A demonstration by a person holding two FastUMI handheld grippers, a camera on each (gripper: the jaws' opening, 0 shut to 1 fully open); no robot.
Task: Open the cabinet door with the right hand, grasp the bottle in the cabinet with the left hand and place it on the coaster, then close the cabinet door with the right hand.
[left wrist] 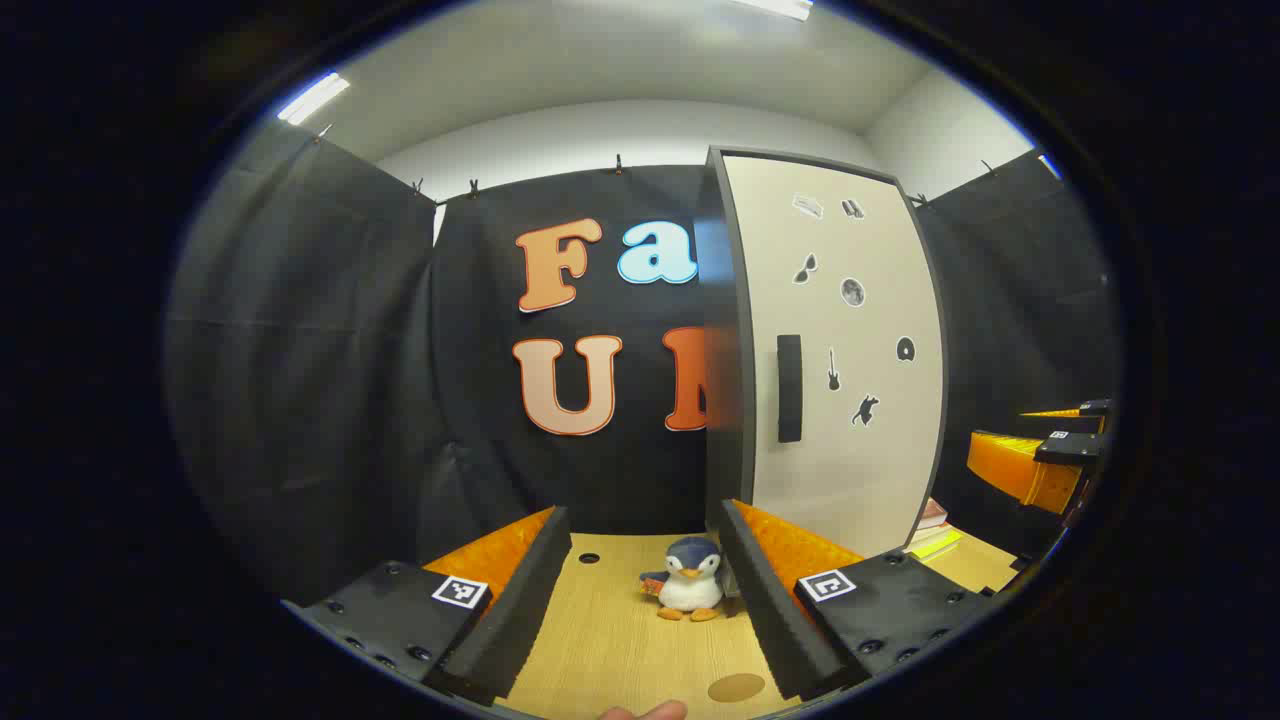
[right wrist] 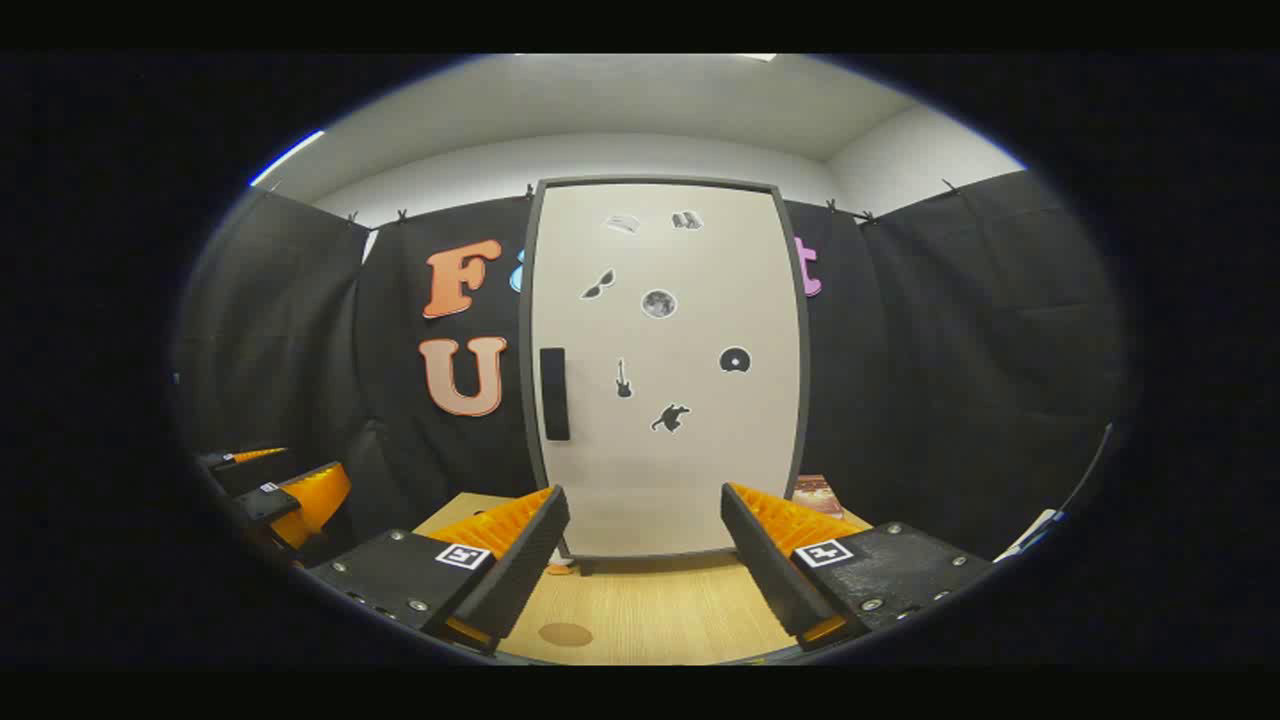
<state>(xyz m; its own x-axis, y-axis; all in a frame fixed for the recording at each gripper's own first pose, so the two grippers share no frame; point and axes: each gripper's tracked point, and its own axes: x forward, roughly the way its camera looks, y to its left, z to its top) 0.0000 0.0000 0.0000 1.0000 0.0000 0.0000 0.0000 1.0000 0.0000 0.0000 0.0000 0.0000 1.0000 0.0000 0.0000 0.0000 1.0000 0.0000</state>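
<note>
Pale, grey-edged cabinet door (right wrist: 665,370) fills the middle of the right gripper view, shut flush and seen square-on, standing upright on the wood-grain tabletop (right wrist: 650,610). Seen from the left gripper view, stands at 2 o'clock (left wrist: 840,350), angled, with its dark side panel (left wrist: 722,330) turned toward that camera.

Black bar handle (right wrist: 554,394) sits on the door's left margin, long axis vertical, at about 11 o'clock from the right gripper (right wrist: 645,530) and well apart from it. Same handle in the left gripper view (left wrist: 789,388) at about 1 o'clock. Judged from that: hinge probably on the door's far right edge, so the pull should swing the left edge out toward the viewer.

Right gripper spread wide, nothing between its fingers, aimed at the door's lower middle; needs to rise and shift toward 11 o'clock, fingers straddling the vertical bar from either side. Nearer to the handle than the other, which suits the task.

Left gripper (left wrist: 645,560) also spread wide and empty, pointing past the cabinet's left side at a small plush penguin (left wrist: 690,592) on the table at 12 o'clock.

Round brown coaster (left wrist: 737,687) lies flat near the left gripper at 5 o'clock; also (right wrist: 565,634) at 7 o'clock in the right gripper view.

Bottle presumably behind the shut door; hidden, position inside impossible to tell.
</note>
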